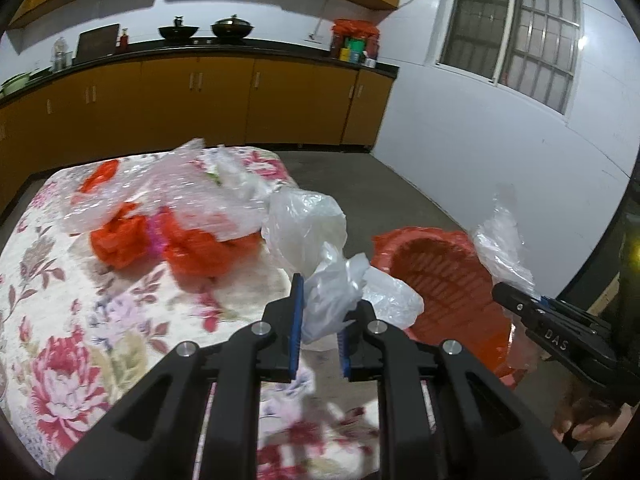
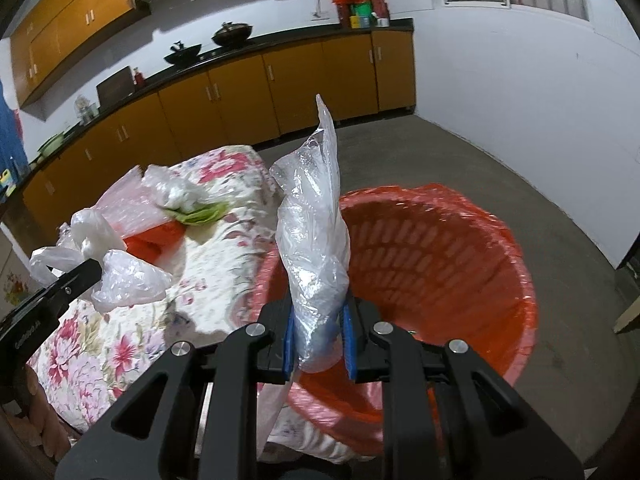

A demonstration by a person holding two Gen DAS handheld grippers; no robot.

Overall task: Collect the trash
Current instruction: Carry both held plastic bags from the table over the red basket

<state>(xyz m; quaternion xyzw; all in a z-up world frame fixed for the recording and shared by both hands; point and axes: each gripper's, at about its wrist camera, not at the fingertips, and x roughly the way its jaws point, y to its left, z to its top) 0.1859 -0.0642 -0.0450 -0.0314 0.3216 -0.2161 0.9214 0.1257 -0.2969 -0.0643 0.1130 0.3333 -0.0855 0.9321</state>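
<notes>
Two clamped | left hand-held gripper (image 1: 318,334): white bag (image 1: 332,300); right hand-held gripper (image 2: 319,340): clear bag (image 2: 316,240) | greens (image 2: 200,213): right view only

A table (image 1: 60,320) stands near, with a heap of bags (image 1: 180,216) on its far half. A basket (image 2: 440,248) sits on the floor just right of the table. A counter (image 1: 240,50) runs along the far wall, two pans (image 1: 232,26) on it. A window (image 1: 516,24) lies far right.
</notes>
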